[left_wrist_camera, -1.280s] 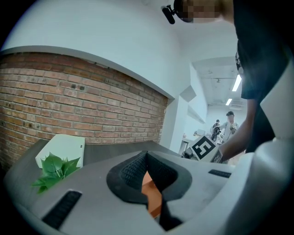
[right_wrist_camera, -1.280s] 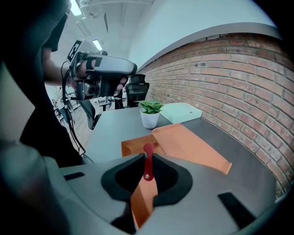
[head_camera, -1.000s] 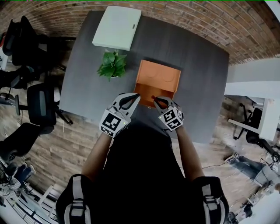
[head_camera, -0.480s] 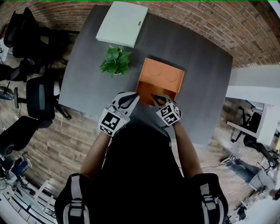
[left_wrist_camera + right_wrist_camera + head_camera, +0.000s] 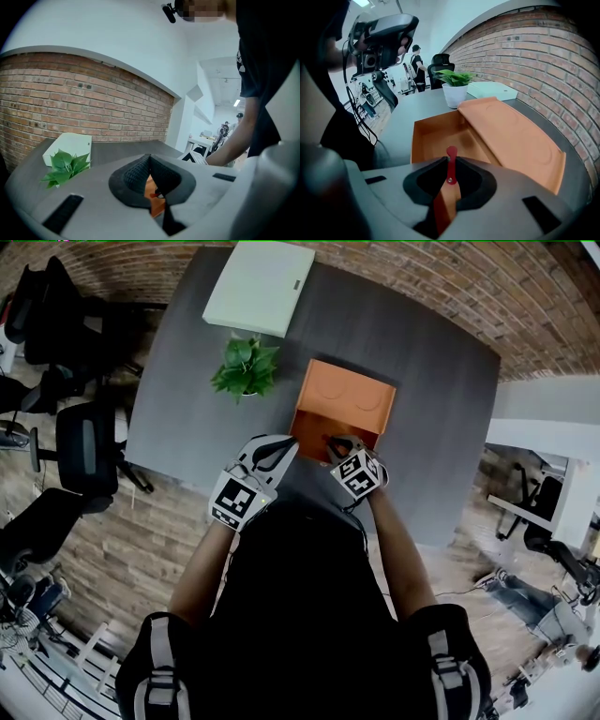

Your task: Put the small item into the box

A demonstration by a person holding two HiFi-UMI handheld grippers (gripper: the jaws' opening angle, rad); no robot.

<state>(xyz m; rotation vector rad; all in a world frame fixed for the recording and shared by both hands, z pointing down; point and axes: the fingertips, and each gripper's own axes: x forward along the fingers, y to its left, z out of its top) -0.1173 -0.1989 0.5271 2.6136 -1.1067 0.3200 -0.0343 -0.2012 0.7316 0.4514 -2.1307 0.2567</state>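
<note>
An orange box (image 5: 328,418) lies on the dark table, its lid (image 5: 352,397) slid toward the far side so the near part stands uncovered (image 5: 440,136). My right gripper (image 5: 451,160) is shut on a small flat red item (image 5: 451,171), held upright just before the box's near edge. In the head view the right gripper (image 5: 336,442) reaches the box's near rim. My left gripper (image 5: 277,452) hovers left of it, beside the box's near left corner. In its own view the left gripper (image 5: 149,158) has jaws closed together on nothing, with the orange box (image 5: 157,205) showing beneath.
A potted green plant (image 5: 246,369) stands just left of the box on the table (image 5: 187,418). A flat white box (image 5: 260,287) lies at the table's far left end. Black chairs (image 5: 89,460) stand to the left; the brick floor surrounds the table.
My right gripper has moved forward with the red item, from short of the box to its near rim. The left gripper has barely shifted.
</note>
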